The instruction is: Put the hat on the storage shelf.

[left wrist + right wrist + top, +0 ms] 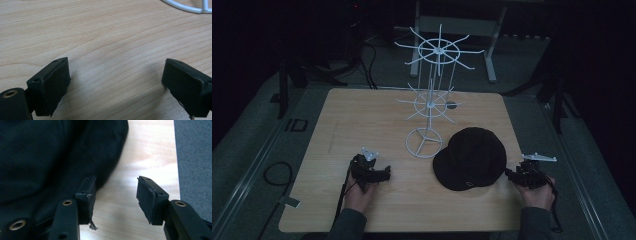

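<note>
Risk at this stage centres on the pick-up of the black cap (472, 158), which lies flat on the wooden table (362, 120) towards its right edge, just right of the round foot of the white wire rack (430, 102).

We find the right gripper (116, 195) at the cap's right margin, jaws standing moderately apart and holding nothing. In the right gripper view one jaw lies against or over the cap's edge while the other is over bare wood; we cannot tell whether the first jaw touches the fabric. We find the left gripper (116, 82) resting low over bare tabletop, jaws spread wide and empty, with part of the rack's base ring (186, 7) at the far edge of its view. In the high view the left gripper (371, 170) sits well apart from the cap, and the right gripper (526, 174) just beside it.

We judge the following faults possible:

1. A closing on the soft edge alone may pinch a single layer of fabric; the cap would then droop or slip out on lifting.
2. One jaw pushing sideways before closing may slide the cap along the smooth wood towards the rack's foot.
3. The rack looks light and tall, with thin radiating arms; a cap carried in too low, or a gripper cable trailing across, may snag an arm and tip it.
4. The table's right edge is near the right gripper, so a dropped cap could go to the floor.
</note>
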### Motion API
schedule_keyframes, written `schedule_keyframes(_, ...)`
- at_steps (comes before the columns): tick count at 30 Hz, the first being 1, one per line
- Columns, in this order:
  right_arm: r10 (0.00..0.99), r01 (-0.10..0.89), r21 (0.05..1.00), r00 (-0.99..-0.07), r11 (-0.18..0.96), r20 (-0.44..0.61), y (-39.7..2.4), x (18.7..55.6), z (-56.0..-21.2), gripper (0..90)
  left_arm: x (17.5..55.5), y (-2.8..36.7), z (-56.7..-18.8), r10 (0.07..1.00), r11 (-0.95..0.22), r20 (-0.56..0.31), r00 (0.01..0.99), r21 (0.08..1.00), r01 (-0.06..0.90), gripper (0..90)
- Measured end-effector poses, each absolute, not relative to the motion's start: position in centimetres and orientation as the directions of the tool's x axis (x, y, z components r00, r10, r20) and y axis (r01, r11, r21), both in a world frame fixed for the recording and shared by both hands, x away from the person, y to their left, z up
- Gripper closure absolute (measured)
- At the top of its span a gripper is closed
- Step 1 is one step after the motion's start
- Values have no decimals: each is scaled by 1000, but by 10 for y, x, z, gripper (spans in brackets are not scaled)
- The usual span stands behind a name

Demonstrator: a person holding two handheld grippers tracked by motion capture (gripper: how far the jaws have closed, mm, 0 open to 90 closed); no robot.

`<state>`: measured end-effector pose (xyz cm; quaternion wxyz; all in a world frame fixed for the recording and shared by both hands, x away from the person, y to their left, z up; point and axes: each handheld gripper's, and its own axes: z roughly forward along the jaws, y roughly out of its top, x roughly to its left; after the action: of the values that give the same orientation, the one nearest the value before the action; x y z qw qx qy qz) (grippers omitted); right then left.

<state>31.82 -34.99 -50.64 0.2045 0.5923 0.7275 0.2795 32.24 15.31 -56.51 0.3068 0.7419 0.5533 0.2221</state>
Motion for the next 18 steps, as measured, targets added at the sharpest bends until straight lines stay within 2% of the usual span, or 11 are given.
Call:
schedule_keyframes(6,972,734,659,-235,162,23,-338,332,-495,477,322,152,-565,957,-202,-9,291,700,685,86)
schedule_keyframes(18,973,796,577,-230,180,14,-326,383,-500,452,322,152,-565,956,-203,-9,292,700,685,86)
